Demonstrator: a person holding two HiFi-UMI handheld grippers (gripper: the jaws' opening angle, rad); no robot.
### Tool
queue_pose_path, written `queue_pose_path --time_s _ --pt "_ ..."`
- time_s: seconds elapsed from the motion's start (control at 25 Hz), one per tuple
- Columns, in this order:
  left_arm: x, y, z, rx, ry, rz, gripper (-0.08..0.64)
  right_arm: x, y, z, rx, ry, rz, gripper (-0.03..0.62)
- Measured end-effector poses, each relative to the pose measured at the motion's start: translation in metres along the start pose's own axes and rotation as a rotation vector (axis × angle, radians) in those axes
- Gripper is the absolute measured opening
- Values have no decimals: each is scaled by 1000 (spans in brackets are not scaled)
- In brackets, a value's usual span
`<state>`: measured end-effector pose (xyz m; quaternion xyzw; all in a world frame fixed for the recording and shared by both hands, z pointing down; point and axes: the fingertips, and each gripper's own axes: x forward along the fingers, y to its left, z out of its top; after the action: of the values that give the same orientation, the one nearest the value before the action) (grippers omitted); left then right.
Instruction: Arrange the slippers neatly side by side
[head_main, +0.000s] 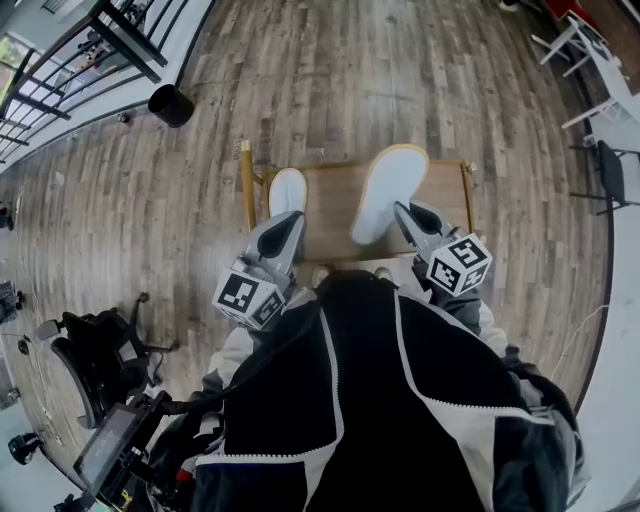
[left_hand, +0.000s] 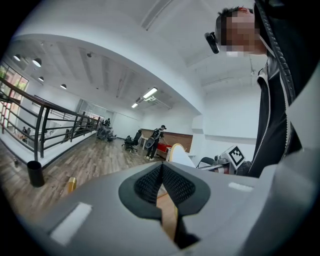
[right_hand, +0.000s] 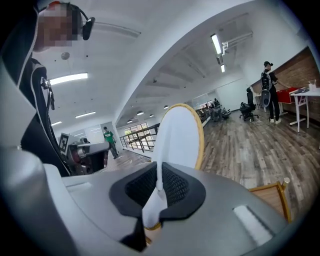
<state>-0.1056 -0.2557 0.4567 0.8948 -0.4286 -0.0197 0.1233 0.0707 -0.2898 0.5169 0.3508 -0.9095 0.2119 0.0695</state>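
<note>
gripping a white slipper (right_hand: 179, 137) by a thin fold of its near edge, the right gripper (right_hand: 159, 189) has its jaws clenched on the fabric, and the fold shows pinched between the two dark pads in the right gripper view. that slipper stands up above the jaws with its flat white face and tan rim turned to the camera. in the head view the same slipper (head_main: 388, 188) sits on the right side of the small wooden table (head_main: 330, 215), its far end reaching past the table's far edge, with the right gripper (head_main: 405, 213) at its near end

the left gripper (left_hand: 162, 189) is clenched with nothing in it: its pads meet in the left gripper view and only the wood of the table shows through the gap below them. from the head view the left gripper (head_main: 291, 222) points at the near end of the second slipper (head_main: 286, 188), which lies flat on the left side of the table; whether the tip touches it cannot be told. the two slippers are apart, with bare tabletop between them

a black bin (head_main: 171, 105) stands on the plank floor (head_main: 330, 80) beyond the table, and an office chair (head_main: 100, 360) is at the person's left
</note>
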Motion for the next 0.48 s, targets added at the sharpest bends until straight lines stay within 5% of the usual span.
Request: queue_pose_path --time_s 0.48 --pt "-34 18 3 -6 18 110 18 98 -20 -107 45 257 17 25"
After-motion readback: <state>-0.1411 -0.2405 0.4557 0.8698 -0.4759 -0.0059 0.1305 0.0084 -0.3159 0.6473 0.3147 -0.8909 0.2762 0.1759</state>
